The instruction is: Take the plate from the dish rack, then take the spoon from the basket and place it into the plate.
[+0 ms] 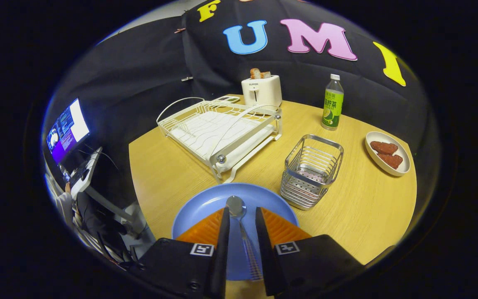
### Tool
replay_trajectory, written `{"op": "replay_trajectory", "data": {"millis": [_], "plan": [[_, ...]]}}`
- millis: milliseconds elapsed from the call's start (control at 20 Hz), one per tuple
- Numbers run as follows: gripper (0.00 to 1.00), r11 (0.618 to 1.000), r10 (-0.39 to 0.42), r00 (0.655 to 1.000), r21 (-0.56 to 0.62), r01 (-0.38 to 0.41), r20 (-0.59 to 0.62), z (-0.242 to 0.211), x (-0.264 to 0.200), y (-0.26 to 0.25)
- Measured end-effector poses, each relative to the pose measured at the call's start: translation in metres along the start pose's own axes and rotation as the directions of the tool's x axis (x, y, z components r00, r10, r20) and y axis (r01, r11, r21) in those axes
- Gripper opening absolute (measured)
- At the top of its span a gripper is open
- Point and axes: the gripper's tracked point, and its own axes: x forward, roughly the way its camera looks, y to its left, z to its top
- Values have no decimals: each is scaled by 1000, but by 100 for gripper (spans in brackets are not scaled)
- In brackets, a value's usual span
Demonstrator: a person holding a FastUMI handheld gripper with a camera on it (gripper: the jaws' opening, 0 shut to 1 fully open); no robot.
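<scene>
The blue plate [270, 198] lies on the round wooden table, just in front of the white dish rack [218, 129] and beside the metal wire basket [312, 171]. A metal spoon [236, 206] rests in the plate, its bowl pointing toward the rack and its handle running back between my fingers. My gripper [242, 210] hovers low over the plate with its fingers apart. A gap shows on each side of the thin handle, so neither finger presses on it. The rack has no dishes in it, and I see nothing inside the basket.
A white toaster [262, 89] with bread stands behind the rack. A green bottle [332, 104] is beyond the basket. A white dish [388, 165] with brown pieces sits at the right edge. A laptop [68, 131] stands off the table at the left.
</scene>
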Motion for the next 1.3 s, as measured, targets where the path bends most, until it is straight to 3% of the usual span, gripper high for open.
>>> {"op": "replay_trajectory", "data": {"millis": [100,250,450,650,800,950,1150,1300], "plan": [[57,998,-42,999,44,41,14,11,-8,-7],[100,983,-150,985,115,140,83,43,-29,-17],[99,918,-361,916,239,315,178,85,-66,-28],[98,820,-559,776,331,467,290,133,-117,-32],[98,748,-660,662,386,539,354,165,-156,-26],[98,697,-717,563,421,581,410,194,-191,-12],[98,666,-744,466,475,576,479,229,-224,15],[98,647,-753,413,462,607,512,246,-236,29]]}}
